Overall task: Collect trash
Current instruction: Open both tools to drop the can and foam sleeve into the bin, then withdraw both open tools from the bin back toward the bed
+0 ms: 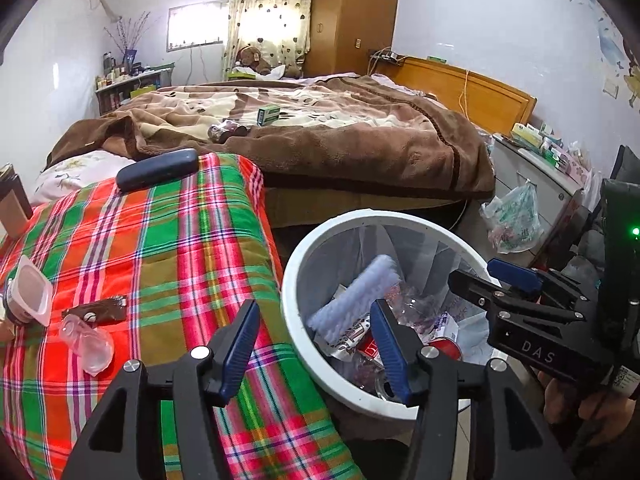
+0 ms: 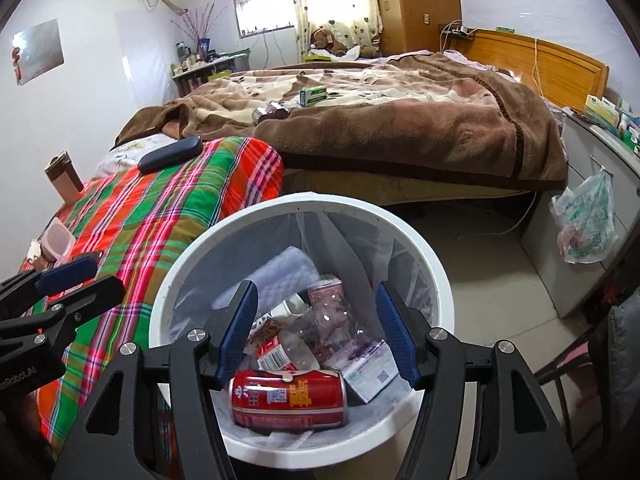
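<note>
- Directly above a white trash bin, the right gripper is hovering with its blue-padded jaws spread wide and holding nothing.
- Inside the bin, a red soda can is lying on its side at the near wall, beside a clear plastic bottle, a small white carton and a pale foam sheet.
- Left of the bin, the left gripper is hanging over the edge of a plaid blanket, jaws also wide and empty.
- On that blanket, a pink plastic cup, a brown wrapper and a clear plastic blister are lying close together, well apart from the bin.
- Farther back, a dark glasses case is resting on the blanket.
</note>
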### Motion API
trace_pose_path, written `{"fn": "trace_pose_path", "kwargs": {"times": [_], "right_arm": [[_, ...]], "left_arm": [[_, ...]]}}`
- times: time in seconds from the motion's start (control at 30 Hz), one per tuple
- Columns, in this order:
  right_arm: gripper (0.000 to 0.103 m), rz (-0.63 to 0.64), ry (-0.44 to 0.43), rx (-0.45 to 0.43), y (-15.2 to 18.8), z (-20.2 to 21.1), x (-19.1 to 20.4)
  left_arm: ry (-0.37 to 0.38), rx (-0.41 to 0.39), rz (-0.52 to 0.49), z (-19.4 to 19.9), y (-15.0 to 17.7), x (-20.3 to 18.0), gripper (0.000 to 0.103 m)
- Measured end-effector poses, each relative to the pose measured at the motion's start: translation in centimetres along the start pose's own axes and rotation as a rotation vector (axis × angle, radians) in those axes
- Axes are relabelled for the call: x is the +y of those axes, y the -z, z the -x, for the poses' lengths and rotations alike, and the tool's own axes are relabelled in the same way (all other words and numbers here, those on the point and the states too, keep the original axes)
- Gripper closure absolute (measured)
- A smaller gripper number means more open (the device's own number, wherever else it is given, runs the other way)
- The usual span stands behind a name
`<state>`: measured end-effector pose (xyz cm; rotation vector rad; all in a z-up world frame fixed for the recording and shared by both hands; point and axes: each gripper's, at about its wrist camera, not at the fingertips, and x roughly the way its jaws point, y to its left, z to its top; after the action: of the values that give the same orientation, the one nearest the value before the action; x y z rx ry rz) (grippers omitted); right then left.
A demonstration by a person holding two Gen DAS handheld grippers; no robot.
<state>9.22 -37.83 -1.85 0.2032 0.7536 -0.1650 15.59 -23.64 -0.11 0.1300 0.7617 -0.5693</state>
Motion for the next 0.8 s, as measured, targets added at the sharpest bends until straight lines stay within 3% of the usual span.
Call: {"fn": "trace_pose_path", "kwargs": {"times": [0.8], "right_arm": [[0.04,0.032,-0.081,-0.053,0.0,1.5,5.2]], "left_arm": [[-0.087,-0.073,0.08,6.2,2.1,5.8,0.046]]}}
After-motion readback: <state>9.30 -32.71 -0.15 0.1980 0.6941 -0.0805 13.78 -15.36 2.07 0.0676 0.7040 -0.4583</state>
